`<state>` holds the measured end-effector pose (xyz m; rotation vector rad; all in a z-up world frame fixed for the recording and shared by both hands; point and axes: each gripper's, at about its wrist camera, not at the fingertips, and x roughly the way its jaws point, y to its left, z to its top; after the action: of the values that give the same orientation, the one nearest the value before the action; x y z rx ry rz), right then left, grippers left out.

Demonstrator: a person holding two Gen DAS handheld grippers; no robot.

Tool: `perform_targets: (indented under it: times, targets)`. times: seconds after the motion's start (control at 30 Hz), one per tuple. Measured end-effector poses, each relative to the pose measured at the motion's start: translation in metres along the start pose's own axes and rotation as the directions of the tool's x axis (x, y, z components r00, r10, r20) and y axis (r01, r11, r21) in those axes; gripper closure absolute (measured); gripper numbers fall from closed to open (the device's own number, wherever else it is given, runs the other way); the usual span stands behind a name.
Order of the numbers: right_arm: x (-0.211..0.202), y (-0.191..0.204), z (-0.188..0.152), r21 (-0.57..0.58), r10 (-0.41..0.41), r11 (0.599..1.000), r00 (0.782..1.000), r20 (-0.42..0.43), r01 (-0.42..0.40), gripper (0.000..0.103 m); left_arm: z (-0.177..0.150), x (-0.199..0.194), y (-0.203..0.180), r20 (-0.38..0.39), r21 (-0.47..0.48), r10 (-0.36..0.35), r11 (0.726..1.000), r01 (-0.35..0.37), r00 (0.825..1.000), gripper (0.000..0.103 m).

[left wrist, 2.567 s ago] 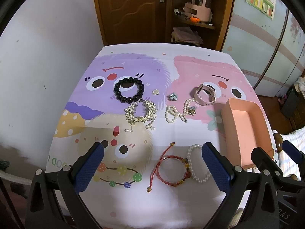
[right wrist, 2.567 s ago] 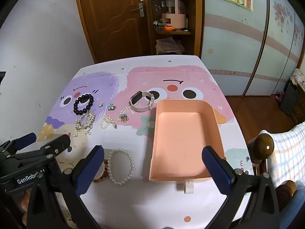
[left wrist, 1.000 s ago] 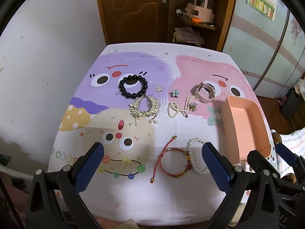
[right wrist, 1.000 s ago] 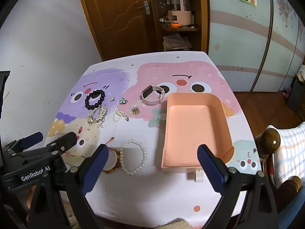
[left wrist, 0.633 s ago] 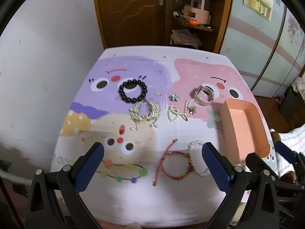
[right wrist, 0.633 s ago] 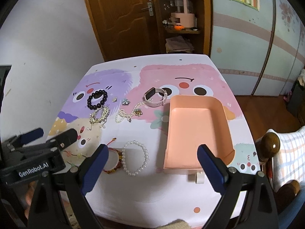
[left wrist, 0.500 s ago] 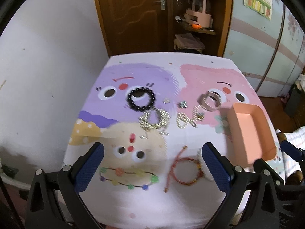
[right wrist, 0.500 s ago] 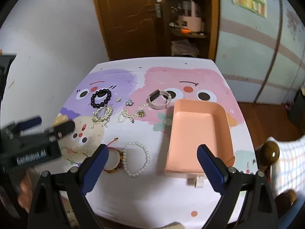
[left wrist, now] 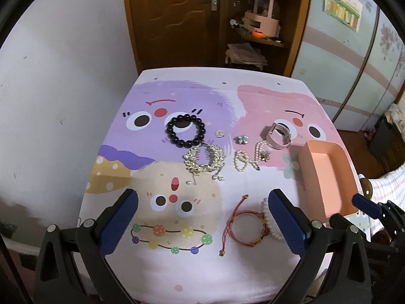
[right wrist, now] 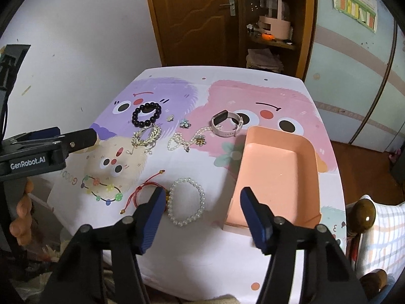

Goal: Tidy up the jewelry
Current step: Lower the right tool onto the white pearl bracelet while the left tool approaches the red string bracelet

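Cartoon-monster tablecloth (right wrist: 278, 258) — round white pearl bracelet (right wrist: 186, 201) flat, untouched, between right gripper's (right wrist: 200, 214) just-narrowing, unclamped jaws; left gripper (left wrist: 202, 224) wide apart.

The tablecloth (right wrist: 278, 93) looked like smooth, slightly sheeny printed cloth or plastic sheet. The peach tray (right wrist: 276, 177) was matt, smooth plastic. The black bead bracelet (left wrist: 185, 131) shone glossy; the white pearl bracelet (right wrist: 186, 201) and the pearl necklace (left wrist: 246, 158) had a soft pearly lustre. The gold leaf bracelet (left wrist: 205, 160) glinted like metal, the red bracelet (left wrist: 246, 228) was woven cord, and the watch (right wrist: 226, 124) wore a smooth matt pink strap. Both grippers' pads (right wrist: 152, 217) were blue and finely ribbed on matt black plastic frames. The door (left wrist: 174, 20) was varnished wood
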<state>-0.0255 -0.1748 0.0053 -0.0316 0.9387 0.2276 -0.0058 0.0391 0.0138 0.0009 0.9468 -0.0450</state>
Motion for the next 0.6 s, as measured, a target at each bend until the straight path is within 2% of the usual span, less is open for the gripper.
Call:
perform_targets:
  times: [0.3, 0.43, 0.5, 0.6]
  targets:
    - [0.003, 0.01, 0.009, -0.034, 0.022, 0.999, 0.999, -0.033, -0.023, 0.05, 0.0, 0.002, -0.008, -0.017, 0.043, -0.031, 0.999, 0.031, 0.999, 0.002]
    - [0.015, 0.012, 0.01, -0.029, 0.059, 0.998, 0.995, -0.082, -0.061, 0.058, -0.003, 0.011, -0.006, -0.053, 0.047, -0.035, 0.998, 0.038, 0.998, 0.003]
    - [0.02, 0.012, 0.01, -0.027, 0.074, 0.997, 0.993, -0.095, -0.076, 0.058, -0.005, 0.016, -0.005, -0.071, 0.049, -0.042, 0.998, 0.045, 0.997, 0.004]
    - [0.031, 0.012, 0.009, -0.023, 0.117, 0.992, 0.986, -0.122, -0.121, 0.059, -0.008, 0.029, -0.007, -0.115, 0.06, -0.074, 0.995, 0.081, 0.991, 0.014]
